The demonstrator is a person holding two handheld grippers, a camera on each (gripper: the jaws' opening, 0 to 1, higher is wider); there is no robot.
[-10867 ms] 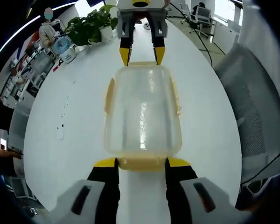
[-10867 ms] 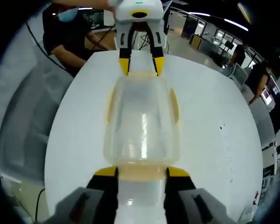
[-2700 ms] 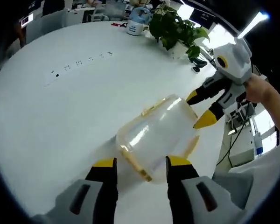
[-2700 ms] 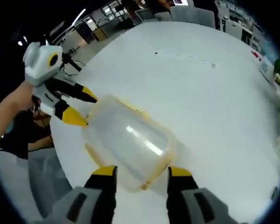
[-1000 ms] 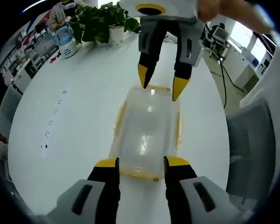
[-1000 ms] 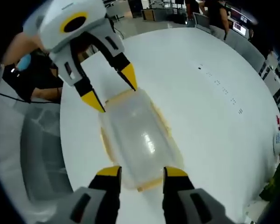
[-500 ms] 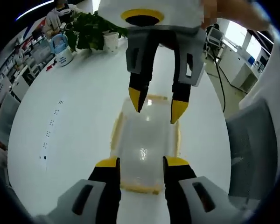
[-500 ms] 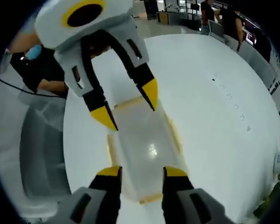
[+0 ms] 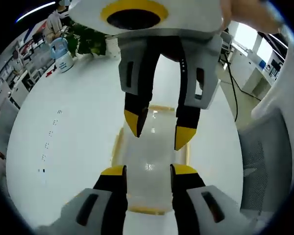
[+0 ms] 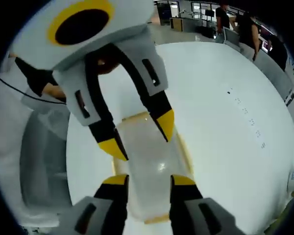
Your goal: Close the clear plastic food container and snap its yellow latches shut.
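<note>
The clear plastic food container (image 9: 152, 161) lies lid-up on the white table (image 9: 63, 147), lengthwise between my two tools, its yellow latches (image 9: 116, 144) running along its edges. My left gripper (image 9: 147, 171) is spread, its yellow-tipped jaws set wide over the container's near end. My right gripper (image 10: 147, 182) is spread as well, above the opposite end. In each view the other gripper faces mine from close above the lid, jaws apart. A potted plant (image 9: 90, 39) and a blue-and-white jug (image 9: 61, 56) stand at the table's far edge.
</note>
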